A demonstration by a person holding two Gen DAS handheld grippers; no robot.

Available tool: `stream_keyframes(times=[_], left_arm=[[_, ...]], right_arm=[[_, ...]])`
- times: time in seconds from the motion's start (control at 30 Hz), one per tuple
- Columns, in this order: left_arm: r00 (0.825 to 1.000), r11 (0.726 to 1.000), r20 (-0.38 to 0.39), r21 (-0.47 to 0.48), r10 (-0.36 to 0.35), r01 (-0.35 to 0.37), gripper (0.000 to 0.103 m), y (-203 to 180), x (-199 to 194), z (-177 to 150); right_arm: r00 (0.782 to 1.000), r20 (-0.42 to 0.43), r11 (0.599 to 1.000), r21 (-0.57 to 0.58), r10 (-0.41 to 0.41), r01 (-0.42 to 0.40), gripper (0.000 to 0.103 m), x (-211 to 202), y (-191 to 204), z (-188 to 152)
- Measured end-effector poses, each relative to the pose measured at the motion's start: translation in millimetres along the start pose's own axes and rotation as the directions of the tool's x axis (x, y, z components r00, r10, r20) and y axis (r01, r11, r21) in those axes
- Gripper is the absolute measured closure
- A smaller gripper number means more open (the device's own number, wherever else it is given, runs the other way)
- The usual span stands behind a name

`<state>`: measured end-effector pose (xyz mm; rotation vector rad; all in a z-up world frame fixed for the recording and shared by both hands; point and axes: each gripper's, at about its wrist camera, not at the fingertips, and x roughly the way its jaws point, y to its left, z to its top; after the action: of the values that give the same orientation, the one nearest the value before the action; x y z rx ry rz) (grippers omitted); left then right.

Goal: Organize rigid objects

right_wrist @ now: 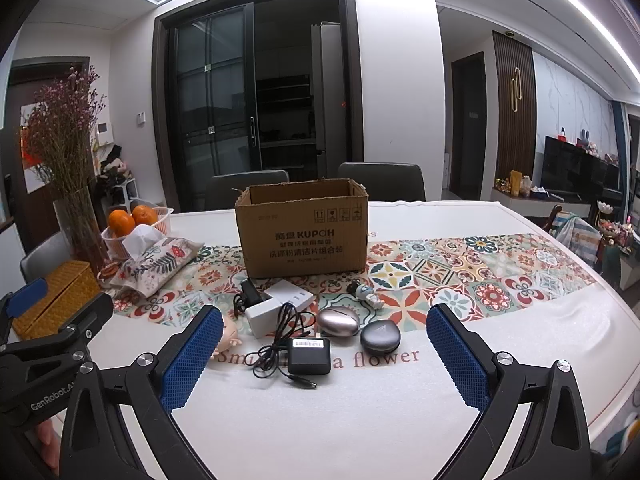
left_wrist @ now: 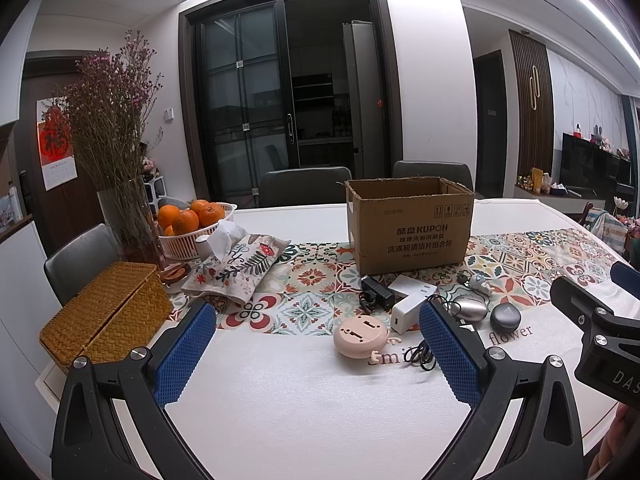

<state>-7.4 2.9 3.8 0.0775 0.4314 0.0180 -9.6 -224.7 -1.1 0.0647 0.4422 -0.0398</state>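
We hold our left gripper (left_wrist: 316, 312) and right gripper (right_wrist: 326, 316) low over the white table (right_wrist: 360, 420), both with jaws wide apart and holding nothing. At frame centre the open cardboard box (right_wrist: 302, 232) stands on the patterned runner (right_wrist: 460, 268). Just below it lies the clutter: a white charger (right_wrist: 262, 316), black adapter (right_wrist: 310, 356) with its cable, silver oval case (right_wrist: 338, 322), dark round case (right_wrist: 380, 338), a small figurine (right_wrist: 366, 294), and what may be a pink toy (left_wrist: 360, 336).

A brown cardboard box (right_wrist: 304, 228) on a multicoloured floral-tile runner (right_wrist: 460, 272); white worktop (right_wrist: 340, 420); pink round gadget (left_wrist: 361, 336), silver oval case (right_wrist: 338, 321), black charger (right_wrist: 310, 356).
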Motion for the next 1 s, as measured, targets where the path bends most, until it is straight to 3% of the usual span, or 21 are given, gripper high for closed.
stream_keyframes(times=[0.33,0.5,0.83,1.0], left_arm=[[1.0,1.0,-0.022,-0.001,-0.008,0.008,0.0,0,7,-1],[0.997,1.0,-0.07,-0.004,-0.029,0.028,0.0,-1,21,-7],[0.988,0.999,-0.152,0.028,-0.038,0.043,0.0,-4,59,-22],[0.976,0.995,-0.203,0.056,-0.072,0.085,0.0,-6,82,-28]], right_arm=[[1.0,-0.011,1.0,0.001,0.001,-0.001,0.0,4,0,-2],[0.999,-0.036,1.0,0.01,0.004,-0.004,0.0,14,2,-5],[0.988,-0.154,0.999,0.029,0.027,-0.023,0.0,54,4,-20],[0.975,-0.221,0.999,0.028,0.029,-0.024,0.0,77,6,-28]])
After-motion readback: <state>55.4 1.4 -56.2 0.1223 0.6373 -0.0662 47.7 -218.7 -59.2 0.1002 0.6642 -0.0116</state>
